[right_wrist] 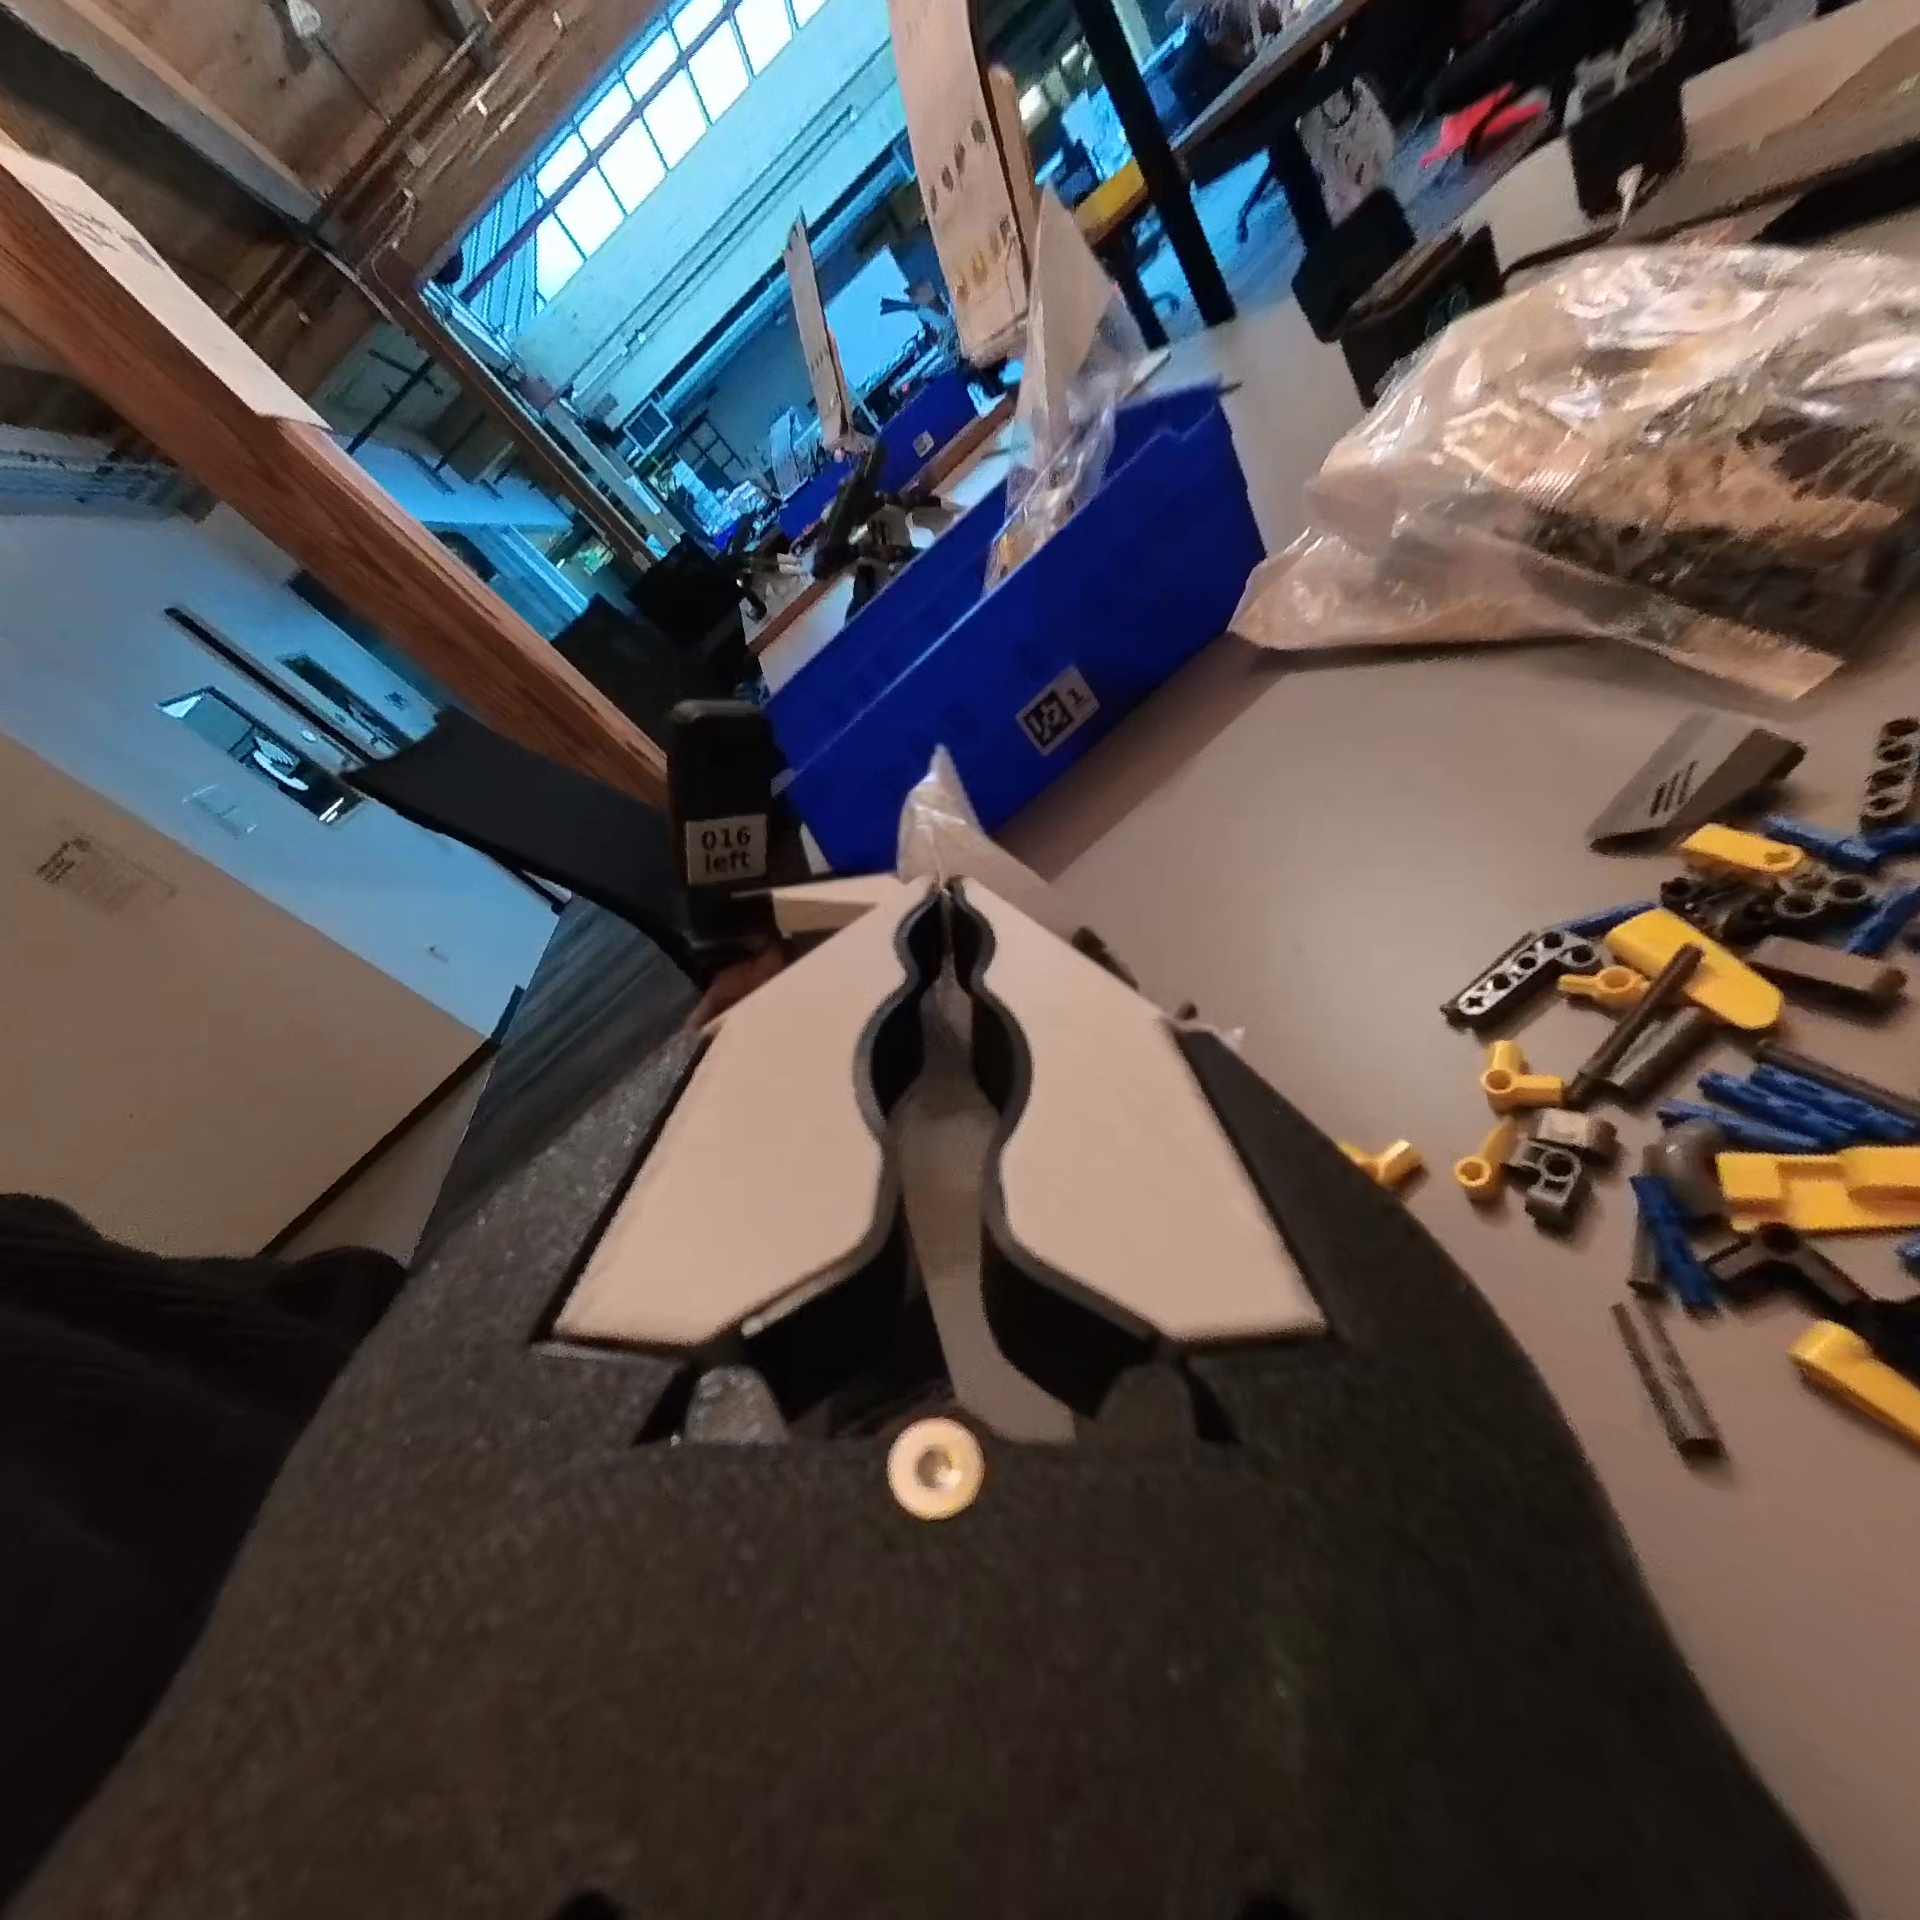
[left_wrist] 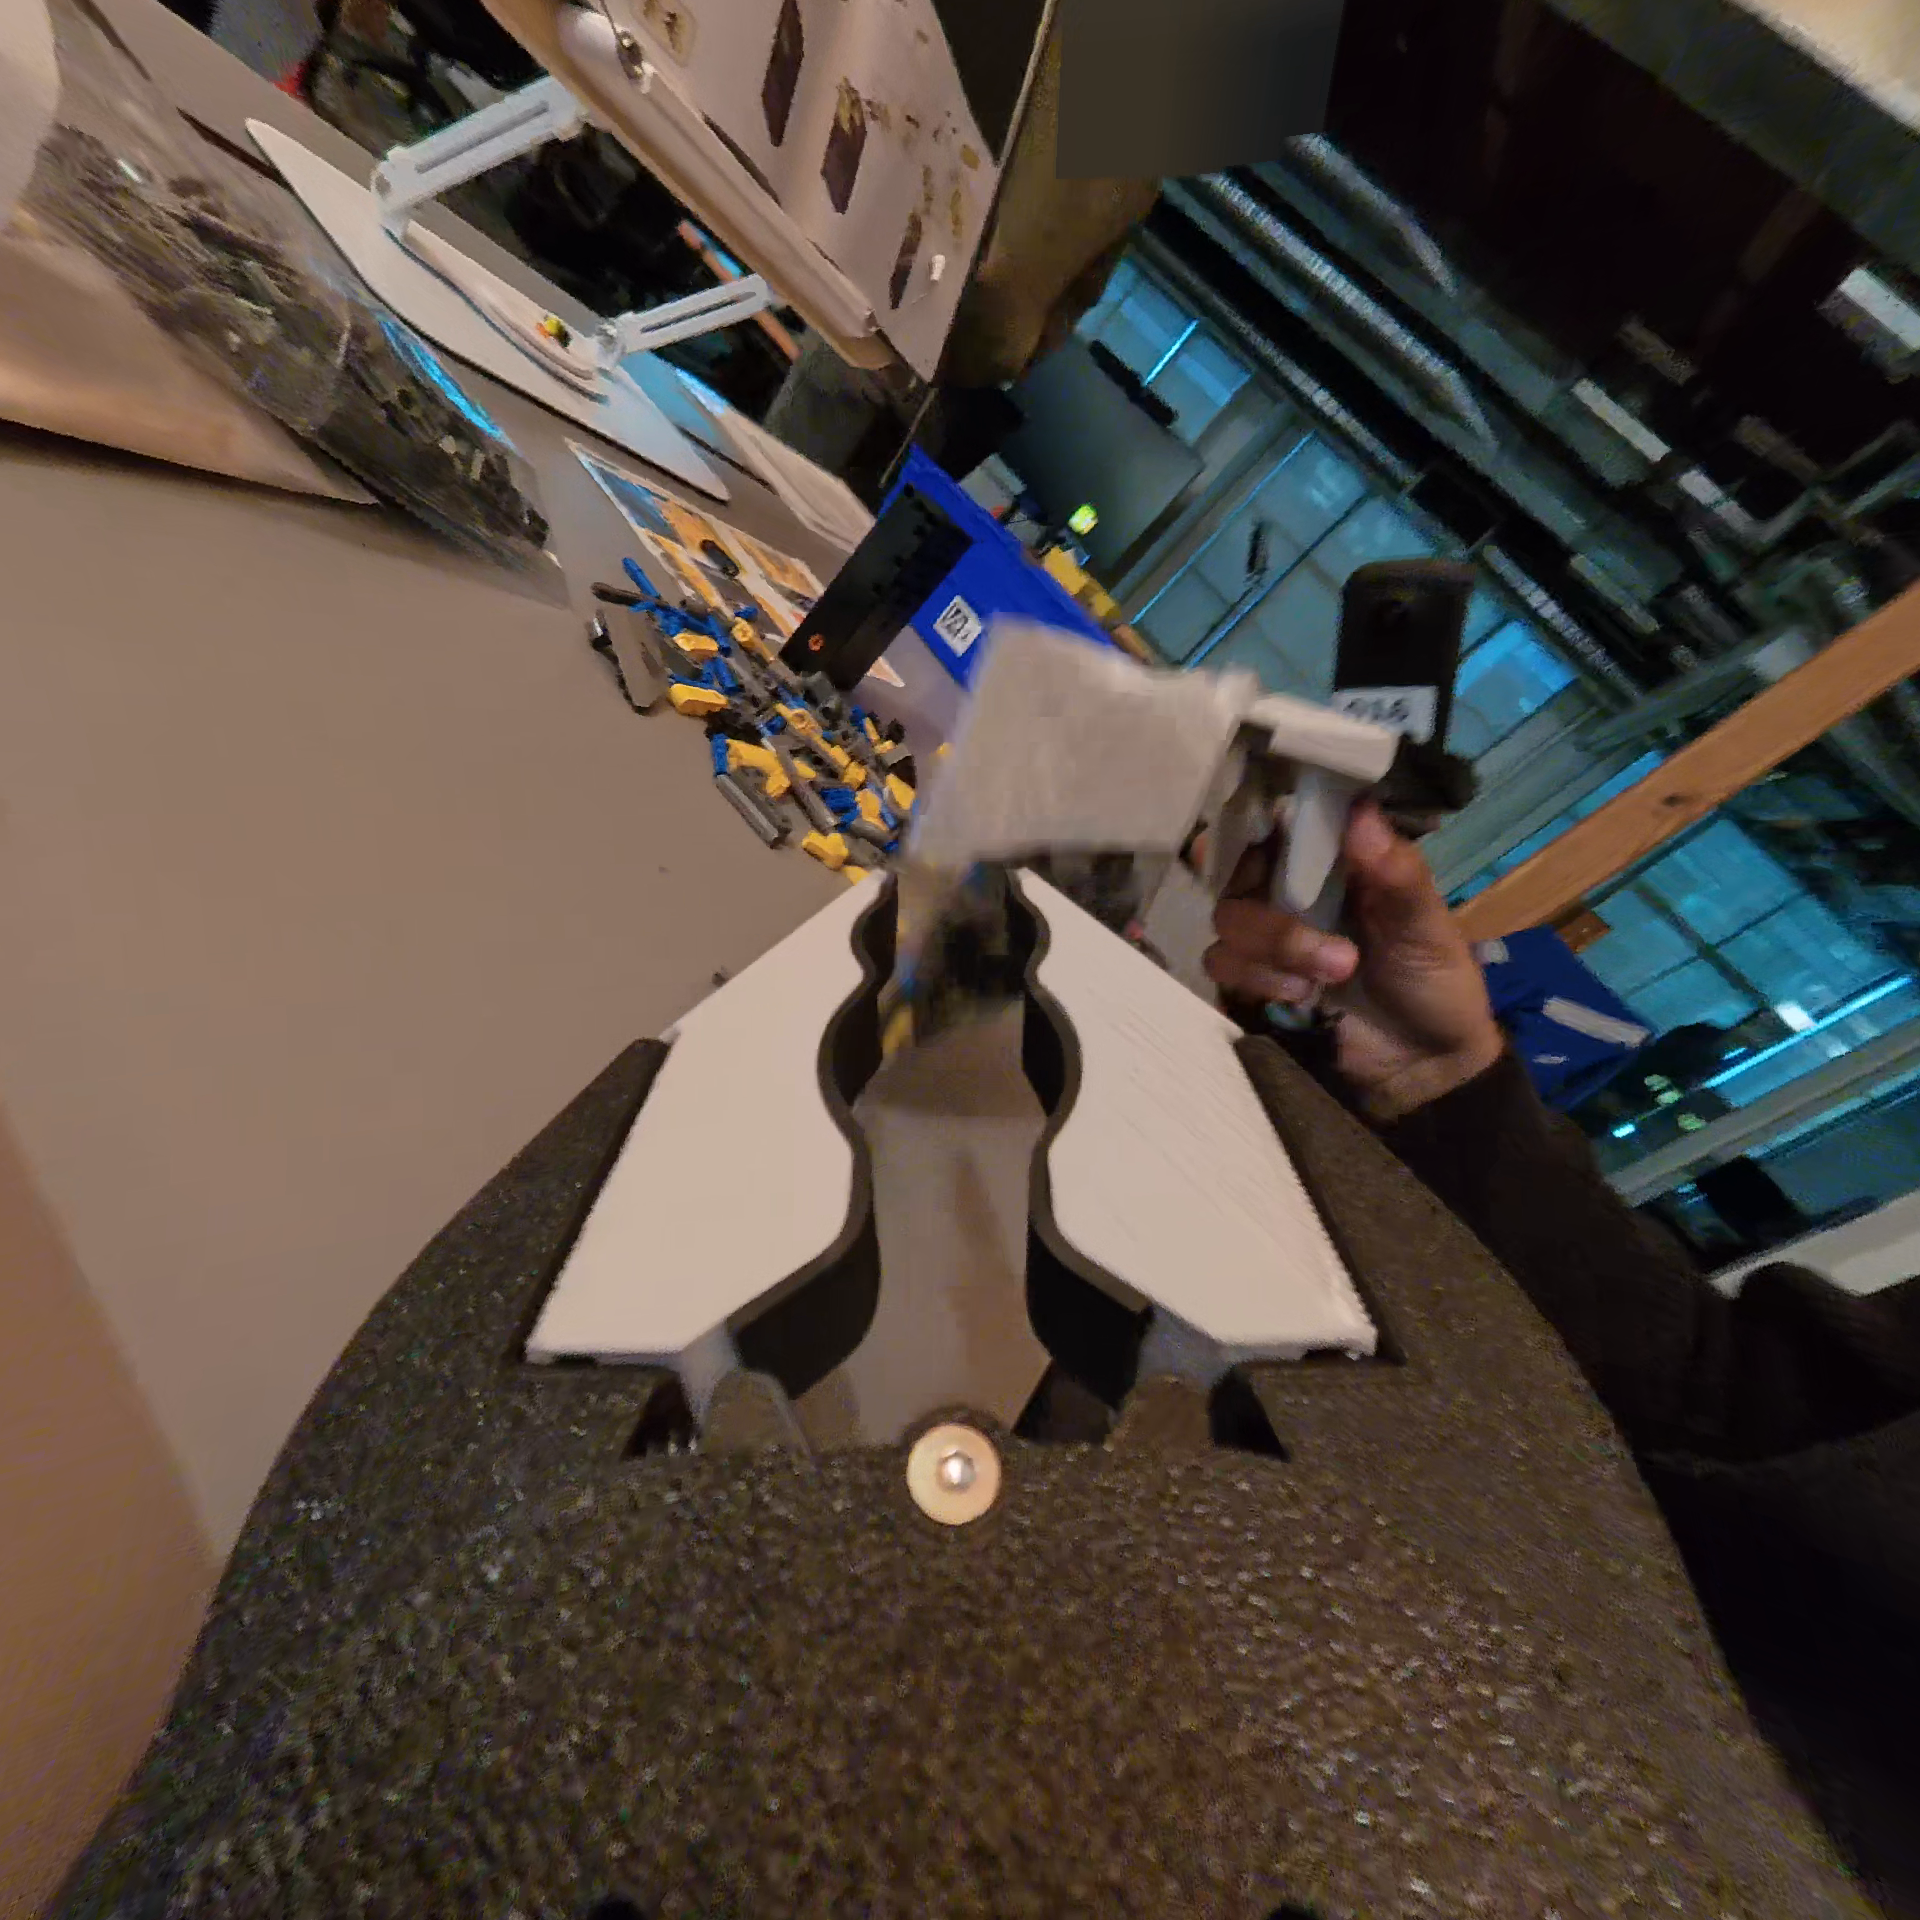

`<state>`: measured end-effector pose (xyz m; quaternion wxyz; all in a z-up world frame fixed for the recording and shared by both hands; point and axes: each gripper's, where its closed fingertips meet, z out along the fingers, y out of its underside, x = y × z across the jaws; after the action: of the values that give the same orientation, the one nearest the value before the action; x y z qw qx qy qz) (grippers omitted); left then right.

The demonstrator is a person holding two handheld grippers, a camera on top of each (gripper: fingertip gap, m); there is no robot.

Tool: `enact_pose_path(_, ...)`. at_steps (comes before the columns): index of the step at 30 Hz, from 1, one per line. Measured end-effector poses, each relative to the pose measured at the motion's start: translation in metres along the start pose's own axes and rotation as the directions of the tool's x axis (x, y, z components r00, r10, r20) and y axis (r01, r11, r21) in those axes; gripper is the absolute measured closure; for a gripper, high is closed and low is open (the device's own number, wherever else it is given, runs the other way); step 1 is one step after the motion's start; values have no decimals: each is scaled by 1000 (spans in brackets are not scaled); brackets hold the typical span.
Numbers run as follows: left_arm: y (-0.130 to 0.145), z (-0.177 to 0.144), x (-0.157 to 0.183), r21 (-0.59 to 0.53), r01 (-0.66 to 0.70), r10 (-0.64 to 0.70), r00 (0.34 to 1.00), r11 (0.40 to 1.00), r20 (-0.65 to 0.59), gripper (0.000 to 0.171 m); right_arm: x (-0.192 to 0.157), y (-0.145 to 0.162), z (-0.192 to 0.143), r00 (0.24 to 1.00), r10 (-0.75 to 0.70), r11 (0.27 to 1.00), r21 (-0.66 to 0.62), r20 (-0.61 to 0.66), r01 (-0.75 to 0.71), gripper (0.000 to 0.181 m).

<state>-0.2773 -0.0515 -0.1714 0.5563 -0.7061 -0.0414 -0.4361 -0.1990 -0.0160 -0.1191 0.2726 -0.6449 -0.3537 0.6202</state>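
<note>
Both tongs [left_wrist: 951, 914] [right_wrist: 945, 899] on clear bag [right_wrist: 935, 821]

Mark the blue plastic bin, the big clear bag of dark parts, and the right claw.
Blue plastic bin [right_wrist: 997, 665]: right wrist view, front wall.
Large clear plastic bag of dark parts [right_wrist: 1662, 447]: right wrist view, top of bag.
Right claw [right_wrist: 943, 894]: right wrist view, closed fingertips pinching clear plastic.

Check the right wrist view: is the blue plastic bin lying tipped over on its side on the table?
No. The blue plastic bin stands upright on the grey table, open top up, with clear bags sticking out.

White labels with writing sit on the blue bin [right_wrist: 1039, 623] and black camera [right_wrist: 722, 821]
</note>
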Motion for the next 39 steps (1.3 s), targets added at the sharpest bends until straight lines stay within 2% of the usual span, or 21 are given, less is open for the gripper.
enact_pose_path(4,21,13,3,-121,-176,185,980,977,67,151,-12,-22,-5,998,-67,997,42,-22,68,181)
enact_pose_path(7,33,28,19,-155,-275,287,956,949,56,148,-22,-20,2,982,-172,985,10,-79,173,181)
enact_pose_path(9,36,39,32,-128,-326,335,940,937,60,130,-25,-14,11,961,-240,971,-20,-134,240,181)
enact_pose_path(11,37,47,40,-104,-398,408,908,911,99,98,-28,-9,21,945,-273,962,-30,-183,272,181)
enact_pose_path(12,37,49,42,-101,-436,446,885,894,131,95,-30,-4,28,942,-279,960,-40,-190,276,181)
enact_pose_path(15,37,49,33,-156,-537,559,790,829,251,95,-38,10,46,947,-279,960,-78,-162,269,181)
enact_pose_path(17,39,45,38,-155,-566,587,781,810,215,101,-48,16,54,957,-267,962,-82,-112,259,181)
enact_pose_path(20,23,35,51,-9,-445,443,890,896,112,125,-64,15,58,976,-216,975,-55,-1,215,179)
enact_pose_path(22,15,28,64,73,-323,326,944,944,-46,131,-74,6,53,982,-176,984,-22,72,178,168)
enact_pose_path(26,-2,11,73,167,-137,175,956,976,-236,132,-77,-26,23,977,-202,975,106,70,194,152)
enact_pose_path(29,-9,3,82,192,-37,105,928,981,-356,131,-56,-44,-3,970,-235,952,189,-63,243,142)
enact_pose_path(31,-10,-3,94,181,27,61,882,983,-466,131,-35,-39,-11,973,-194,960,179,-128,215,125)
enact_pose_path(32,-11,-5,101,166,72,27,848,984,-530,131,-29,-33,-11,980,-161,969,169,-122,180,118)
enact_pose_path(34,-11,-11,113,129,159,-39,762,979,-647,131,-26,-18,-6,996,-76,985,153,-51,83,113)
enact_pose_path(36,-12,-14,120,101,223,-87,699,970,-710,131,-34,-8,0,997,13,991,134,70,-22,108)
enact_pose_path(39,-5,-10,123,63,220,-110,690,974,-716,131,-56,-2,2,951,120,985,86,285,-150,108)
